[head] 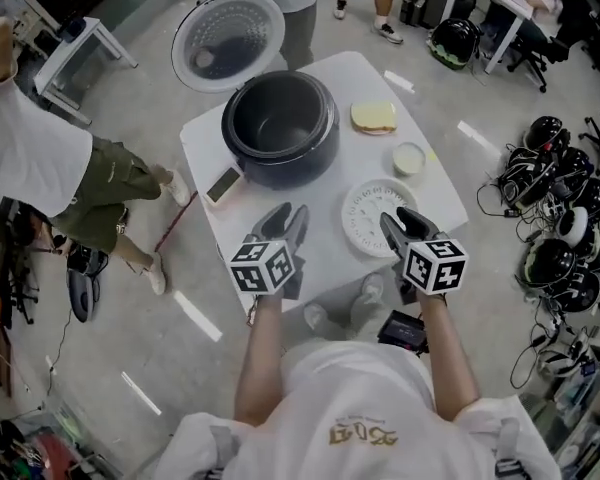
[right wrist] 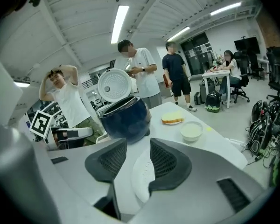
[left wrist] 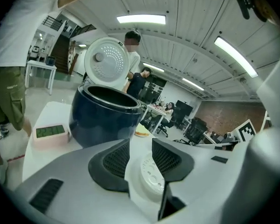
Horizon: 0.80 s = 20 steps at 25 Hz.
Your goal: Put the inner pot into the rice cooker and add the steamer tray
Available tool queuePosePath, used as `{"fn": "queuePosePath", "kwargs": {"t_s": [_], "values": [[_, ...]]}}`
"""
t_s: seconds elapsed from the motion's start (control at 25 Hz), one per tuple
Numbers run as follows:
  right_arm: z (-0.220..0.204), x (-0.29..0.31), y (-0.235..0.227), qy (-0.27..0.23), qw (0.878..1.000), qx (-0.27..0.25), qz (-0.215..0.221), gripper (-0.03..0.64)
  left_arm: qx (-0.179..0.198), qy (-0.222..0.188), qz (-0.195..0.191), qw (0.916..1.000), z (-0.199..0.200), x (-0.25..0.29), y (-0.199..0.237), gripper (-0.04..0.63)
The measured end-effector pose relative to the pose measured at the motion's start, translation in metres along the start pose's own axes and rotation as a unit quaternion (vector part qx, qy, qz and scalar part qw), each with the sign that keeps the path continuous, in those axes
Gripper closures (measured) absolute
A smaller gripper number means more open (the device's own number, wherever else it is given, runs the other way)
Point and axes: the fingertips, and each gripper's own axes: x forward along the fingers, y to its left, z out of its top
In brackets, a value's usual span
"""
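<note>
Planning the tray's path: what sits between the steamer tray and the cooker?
Nothing: in the head view only bare table separates steamer tray and cooker; the bowl sits aside.

The dark blue, round rice cooker (head: 280,158) stands upright toward the far left of the white table (head: 320,238). Its white lid (head: 227,40) is swung open past the far edge, and its dark inside is open to view. The white, perforated steamer tray (head: 365,213) lies flat near the near right edge, well apart from the cooker.
</note>
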Motion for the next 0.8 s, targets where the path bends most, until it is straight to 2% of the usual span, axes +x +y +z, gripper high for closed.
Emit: {"fn": "queuePosePath", "kwargs": {"t_s": [0.2, 0.56, 0.8], "values": [[-0.014, 0.005, -0.053, 0.04, 0.999, -0.005, -0.004, 0.436, 0.023, 0.04, 0.04, 0.9981, -0.034, 0.038, -0.003, 0.44], [-0.047, 0.028, -0.133, 0.107, 0.994, 0.008, -0.026, 0.436, -0.002, 0.107, 0.057, 0.9926, -0.085, 0.093, -0.002, 0.43], [-0.081, 0.041, -0.159, 0.151, 0.988, 0.009, -0.03, 0.436, -0.019, 0.145, 0.058, 0.9875, -0.119, 0.111, -0.002, 0.421]]}}
